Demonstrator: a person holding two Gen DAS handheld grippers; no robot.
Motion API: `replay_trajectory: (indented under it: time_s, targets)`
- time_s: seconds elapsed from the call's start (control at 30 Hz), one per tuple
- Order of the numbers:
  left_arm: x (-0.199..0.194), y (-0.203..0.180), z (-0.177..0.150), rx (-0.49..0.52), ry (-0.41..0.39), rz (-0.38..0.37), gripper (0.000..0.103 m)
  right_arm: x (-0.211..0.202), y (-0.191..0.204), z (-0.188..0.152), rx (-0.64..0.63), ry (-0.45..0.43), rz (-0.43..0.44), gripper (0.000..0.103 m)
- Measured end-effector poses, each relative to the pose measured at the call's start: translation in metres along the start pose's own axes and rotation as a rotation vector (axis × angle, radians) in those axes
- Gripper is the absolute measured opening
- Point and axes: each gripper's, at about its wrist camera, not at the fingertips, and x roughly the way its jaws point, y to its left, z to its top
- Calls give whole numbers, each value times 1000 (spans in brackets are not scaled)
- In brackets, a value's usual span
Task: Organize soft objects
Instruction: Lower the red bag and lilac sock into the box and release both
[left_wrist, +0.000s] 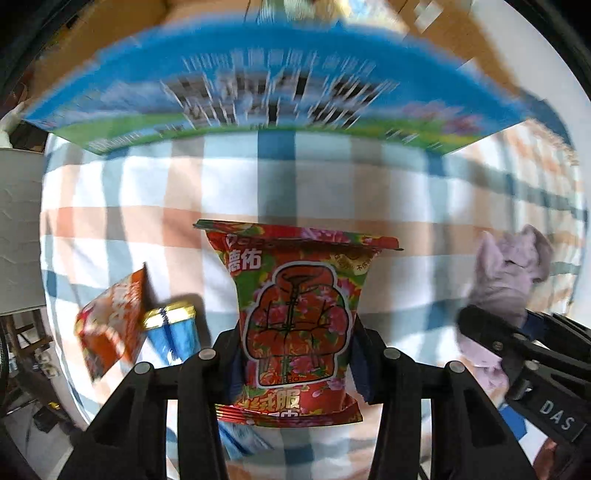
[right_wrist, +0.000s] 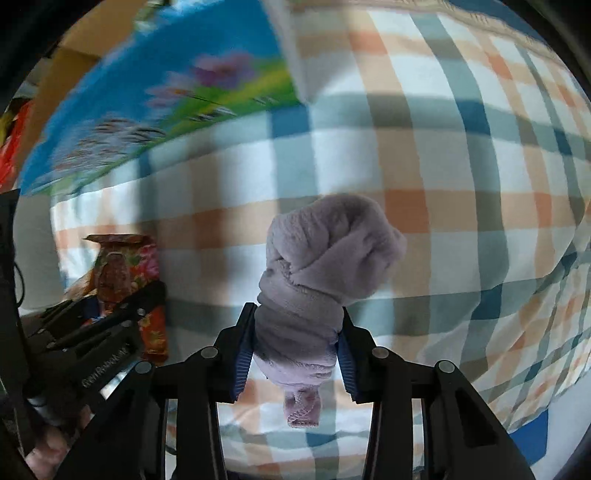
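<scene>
Both wrist views look closely down along their jaws, sharing the plaid cloth (left_wrist: 147, 192) and blue box (right_wrist: 155, 92).

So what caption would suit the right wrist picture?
Right hand-held gripper clamps a rolled lilac fleece cloth above the checked blanket.

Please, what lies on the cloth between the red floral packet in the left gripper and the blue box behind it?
Nothing: in the left wrist view only bare checked cloth lies between the red floral packet and the blue box.
</scene>
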Motion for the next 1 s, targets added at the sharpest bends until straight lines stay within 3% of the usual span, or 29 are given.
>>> replay_trajectory:
  time_s: [0.2,0.33,0.47,0.6,0.8,1.0]
  targets:
    - [-68,5,-12,3,-132,-18,43,-69,29,-9,-92,-92,41,42]
    - [-109,17,14,10,-214,-22,43,-116,58,-14,-146,-155,49,42]
    - [-129,25,13,2,-278,-24,43,-117,86,-19,-185,-206,52,42]
    - [-156,31,41,-5,-320,-29,43,-129,99,-15,-211,-240,56,42]
    - [-154,41,90,2,-326,-8,43,-132,120,19,-222,-272,66,42]
    - [-136,59,159,-4,-260,25,43,-122,128,82,-196,-278,23,42]
